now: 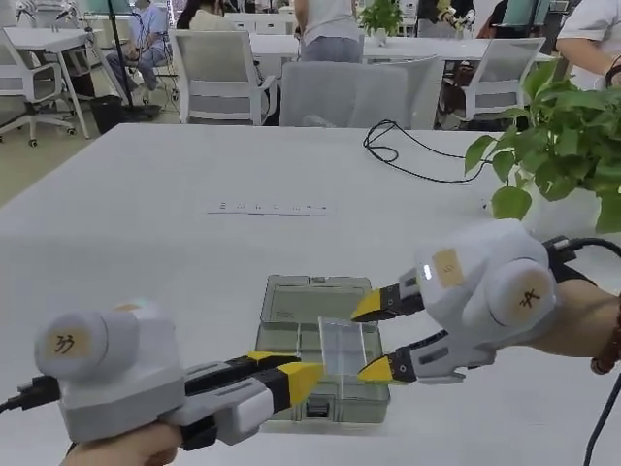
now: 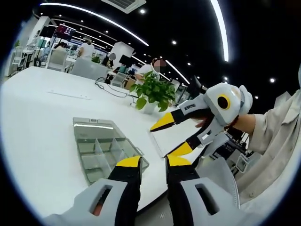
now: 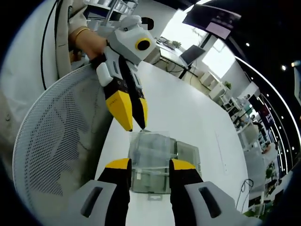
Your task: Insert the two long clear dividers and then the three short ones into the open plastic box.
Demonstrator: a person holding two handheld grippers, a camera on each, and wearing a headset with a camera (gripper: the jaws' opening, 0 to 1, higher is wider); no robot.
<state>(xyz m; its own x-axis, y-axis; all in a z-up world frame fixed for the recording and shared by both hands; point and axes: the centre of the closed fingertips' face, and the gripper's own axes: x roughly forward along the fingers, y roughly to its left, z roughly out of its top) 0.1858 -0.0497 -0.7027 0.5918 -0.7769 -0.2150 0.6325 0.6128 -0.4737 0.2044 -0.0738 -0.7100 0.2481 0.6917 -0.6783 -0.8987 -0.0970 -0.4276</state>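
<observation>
The clear plastic box (image 1: 277, 340) lies open on the white table with its lid (image 1: 315, 296) folded back; compartment walls show inside it (image 2: 99, 150). My right gripper (image 1: 371, 338) reaches in from the right, just above the box. It is shut on a clear divider (image 1: 342, 347), which spans the wide gap between its jaws (image 3: 150, 150). My left gripper (image 1: 291, 374) comes in from the lower left with its tips at the box's near-left side, close to the divider's corner. Its jaws (image 2: 153, 162) stand a narrow gap apart with nothing between them.
A faint row of thin flat pieces (image 1: 272, 208) lies further back on the table. A potted plant (image 1: 572, 146) stands at the right and a black cable (image 1: 408, 146) loops behind it. Chairs (image 1: 349, 92) and people are beyond the far edge.
</observation>
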